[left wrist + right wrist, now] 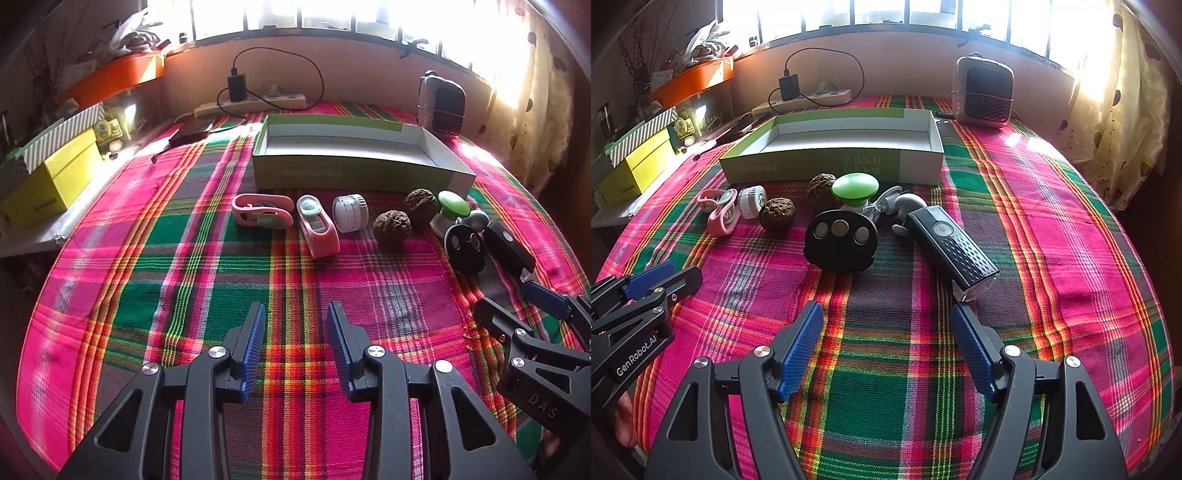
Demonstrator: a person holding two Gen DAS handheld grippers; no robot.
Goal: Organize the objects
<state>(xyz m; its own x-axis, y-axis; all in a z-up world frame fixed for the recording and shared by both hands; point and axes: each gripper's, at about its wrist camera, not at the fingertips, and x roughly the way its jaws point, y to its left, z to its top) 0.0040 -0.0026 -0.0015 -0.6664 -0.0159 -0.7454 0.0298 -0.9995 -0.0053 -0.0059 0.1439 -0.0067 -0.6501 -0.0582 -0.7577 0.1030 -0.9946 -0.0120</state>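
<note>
**Both grippers empty, the row of small things still outside the box**

The landmark is the open green-and-white box [831,147], which looks bare inside. Every object to be organized lies on the plaid cloth [1052,258] along the box's near wall. The right gripper [886,347] hovers on the near side of the box with its jaws spread wide and nothing between them. The left gripper [296,347] is likewise parted and empty, over bare cloth.

The likely step is a first pick by the right gripper. The black flashlight [951,251] is closest to it and lies aslant to the box's near wall. A good grasp would turn the jaws to cross its narrow width near mid-length, so it does not swing when lifted. The black three-button disc [842,240] leans just beside it and could be nudged, so approach from the side away from the disc.

The right wrist view shows the disc's three pale buttons and the white corded piece [886,201] tangled behind the green-capped knob [855,190]. The left wrist view shows the far end of the row better: two pink clip-like items [262,210] [317,227], a white cylinder [350,213] and two walnuts [392,226] [421,204], each standing apart from its neighbour.
</note>
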